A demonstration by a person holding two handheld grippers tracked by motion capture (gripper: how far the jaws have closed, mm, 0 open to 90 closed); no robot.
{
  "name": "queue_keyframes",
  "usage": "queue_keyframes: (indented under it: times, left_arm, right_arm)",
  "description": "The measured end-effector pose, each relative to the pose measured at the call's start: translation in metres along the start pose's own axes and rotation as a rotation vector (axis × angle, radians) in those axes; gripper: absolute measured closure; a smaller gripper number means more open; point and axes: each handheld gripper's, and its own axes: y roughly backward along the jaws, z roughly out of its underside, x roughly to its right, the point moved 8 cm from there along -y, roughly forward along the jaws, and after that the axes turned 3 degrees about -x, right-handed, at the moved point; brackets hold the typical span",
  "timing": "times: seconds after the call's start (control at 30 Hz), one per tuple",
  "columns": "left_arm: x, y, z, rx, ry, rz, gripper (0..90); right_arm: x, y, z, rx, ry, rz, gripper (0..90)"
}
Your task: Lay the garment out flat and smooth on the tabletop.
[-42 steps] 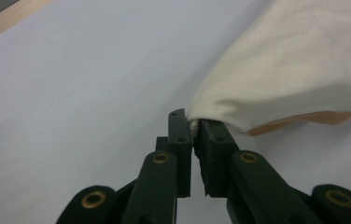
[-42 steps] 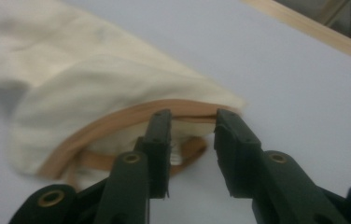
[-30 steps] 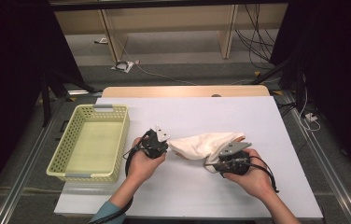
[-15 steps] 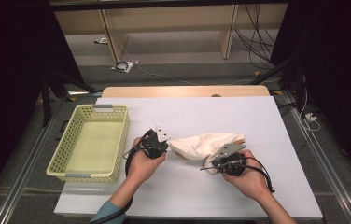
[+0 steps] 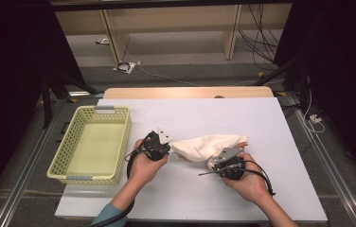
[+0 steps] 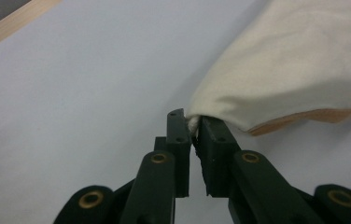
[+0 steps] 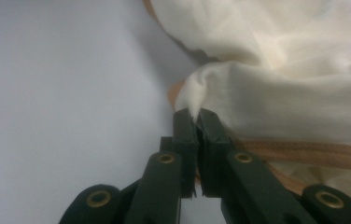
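My left tongs are clamped on the left end of the cream cloth bag. In the left gripper view the two black jaws stand nearly together, and a small pinch of cream fabric is caught between their tips. The rest of the bag spreads from there toward 2 o'clock in that view.

My right tongs are likewise clenched on the bag, at its near right edge. In the right gripper view a peak of cloth sits squeezed between the jaw tips. These jaws have just been closing, with the fabric between them. A tan strap or trim runs along the bag's edge just beside the right jaw.

The bag lies on the white table, at about the centre of the sheet, stretched between my two hands. From the left tongs it extends toward 3 o'clock; from the right tongs it lies at 12 o'clock.

A pale yellow basket stands at 9 o'clock from the bag, well apart from it, with nothing inside.

I can read no brand, label or writing on the bag, the basket or the tongs.
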Motion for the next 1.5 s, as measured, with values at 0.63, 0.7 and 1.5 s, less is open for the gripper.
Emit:
queue_keyframes:
  times: [0.63, 0.7, 1.5]
  left_arm:
    - [0.024, 0.019, -0.023, 0.087, -0.073, 0.094, 55.0]
    - [0.034, 0.018, -0.029, 0.098, -0.114, 0.113, 48.2]
    - [0.073, 0.009, -0.052, 0.113, -0.206, 0.190, 61.0]
  right_arm:
    - [0.049, 0.046, -0.061, 0.202, -0.122, 0.059, 87.3]
    - [0.051, 0.045, -0.064, 0.203, -0.128, 0.059, 87.4]
    - [0.075, 0.043, -0.092, 0.276, -0.248, 0.078, 87.4]
